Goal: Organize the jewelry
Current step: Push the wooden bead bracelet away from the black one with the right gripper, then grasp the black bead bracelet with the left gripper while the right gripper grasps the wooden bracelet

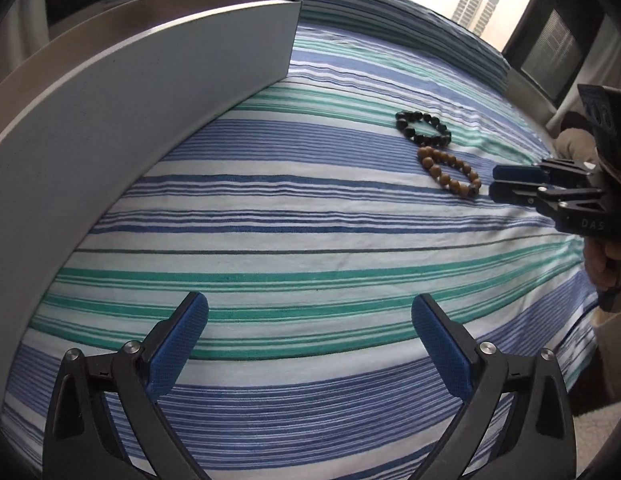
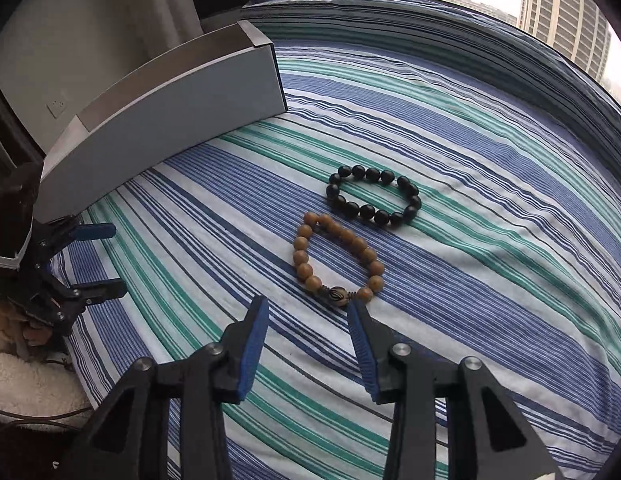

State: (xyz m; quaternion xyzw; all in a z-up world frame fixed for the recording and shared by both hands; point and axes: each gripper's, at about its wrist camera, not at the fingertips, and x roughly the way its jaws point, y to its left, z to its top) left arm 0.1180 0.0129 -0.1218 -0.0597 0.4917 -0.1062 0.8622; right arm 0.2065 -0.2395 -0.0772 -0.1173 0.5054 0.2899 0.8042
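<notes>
Bracelets laid on blue, green and white striped cloth point(image 2: 470, 240): black round-bead bracelet point(image 2: 373, 195) touching brown wooden-bead bracelet point(image 2: 336, 262). Grey open-topped rectangular box point(image 2: 170, 116) set well apart. Right gripper point(image 2: 308, 312) held partly open, nothing gripped, one fingertip just beside brown bracelet's carved bead. Left gripper point(image 1: 310, 312) spread wide, empty, over bare cloth.

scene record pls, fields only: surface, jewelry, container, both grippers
surface: striped sheet, blue, teal, white
jewelry: brown bead bracelet and black bead bracelet, flat on the sheet, side by side, nearly touching
container: open grey box, apart from both bracelets; inside not visible
left gripper: open, empty, over bare sheet
right gripper: open, empty, one fingertip beside the brown bracelet's carved bead
</notes>
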